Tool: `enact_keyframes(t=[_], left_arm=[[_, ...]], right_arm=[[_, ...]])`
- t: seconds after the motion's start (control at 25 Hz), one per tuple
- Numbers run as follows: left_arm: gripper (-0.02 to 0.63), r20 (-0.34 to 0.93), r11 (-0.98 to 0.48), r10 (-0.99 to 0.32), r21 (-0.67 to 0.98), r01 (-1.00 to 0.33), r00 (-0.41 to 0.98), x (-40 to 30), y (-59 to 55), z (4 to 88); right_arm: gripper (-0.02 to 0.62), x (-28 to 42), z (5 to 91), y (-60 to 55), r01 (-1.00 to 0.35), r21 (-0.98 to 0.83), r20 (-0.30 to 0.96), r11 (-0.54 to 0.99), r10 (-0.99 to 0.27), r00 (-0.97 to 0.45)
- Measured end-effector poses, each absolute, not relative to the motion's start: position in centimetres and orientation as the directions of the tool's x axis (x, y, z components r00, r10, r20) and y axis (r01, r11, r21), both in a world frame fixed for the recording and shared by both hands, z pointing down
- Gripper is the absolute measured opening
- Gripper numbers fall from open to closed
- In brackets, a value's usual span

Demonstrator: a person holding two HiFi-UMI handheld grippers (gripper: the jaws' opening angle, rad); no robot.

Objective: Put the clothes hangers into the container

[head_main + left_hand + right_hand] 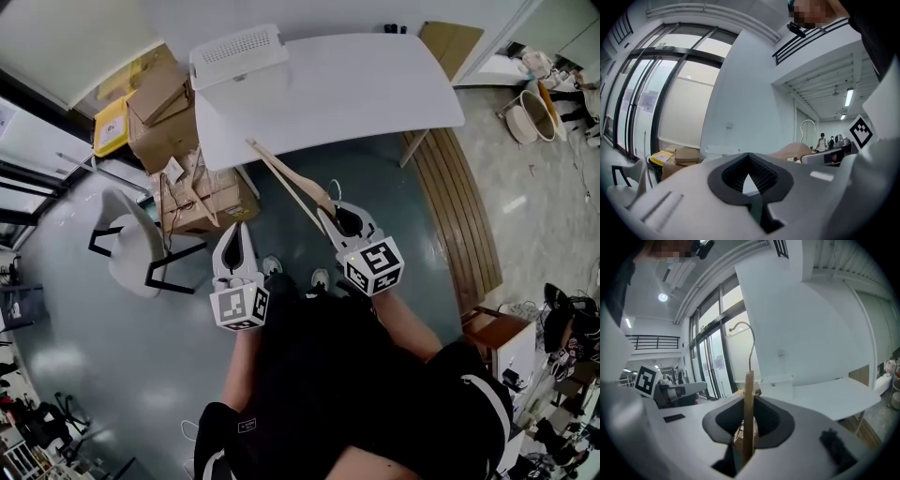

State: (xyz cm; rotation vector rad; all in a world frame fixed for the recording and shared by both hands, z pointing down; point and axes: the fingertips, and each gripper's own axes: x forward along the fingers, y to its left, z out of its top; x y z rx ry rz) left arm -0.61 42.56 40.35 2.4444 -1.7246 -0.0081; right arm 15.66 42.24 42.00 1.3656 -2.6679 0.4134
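- Held left gripper (236,246) low, jaws pressed together, empty
- Pinched wooden hanger (281,178) by its near end in right gripper (345,220)
- Pointed its long axis away and leftward, tip at table (375,84) edge, toward white container (239,56)

Left gripper (235,234): just left of centre in the head view, pointing toward the top of the frame. Its jaws are closed together with nothing between them.
Right gripper (335,217): just right of centre, a little higher in the frame than the left, angled toward the upper left. Its jaws are clamped on the thin edge of a wooden hanger (289,181).
Left forearm (243,361): runs straight down the frame from its gripper to the torso.
Right forearm (409,325): bare, slanting toward the lower right.
Spacing: the two grippers are near each other but apart.
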Motion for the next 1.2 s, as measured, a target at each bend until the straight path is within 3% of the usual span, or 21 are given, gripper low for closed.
enact_keyframes(t=[0.56, 1.2], left_arm=[[0.003, 0.068, -0.358, -0.925, 0.162, -0.919, 0.373, -2.6, 34.2, 40.9], [0.003, 0.062, -0.418, -0.899, 0.177, -0.891, 0.434, -9.8, 17.5, 40.7]], right_arm=[[0.063, 12.6, 42.3, 35.2, -0.821, -0.169, 0.25, 0.545, -0.782, -0.571], [0.063, 6.1, 42.2, 20.8, -0.852, -0.129, 0.281, 0.507, -0.805, -0.522]])
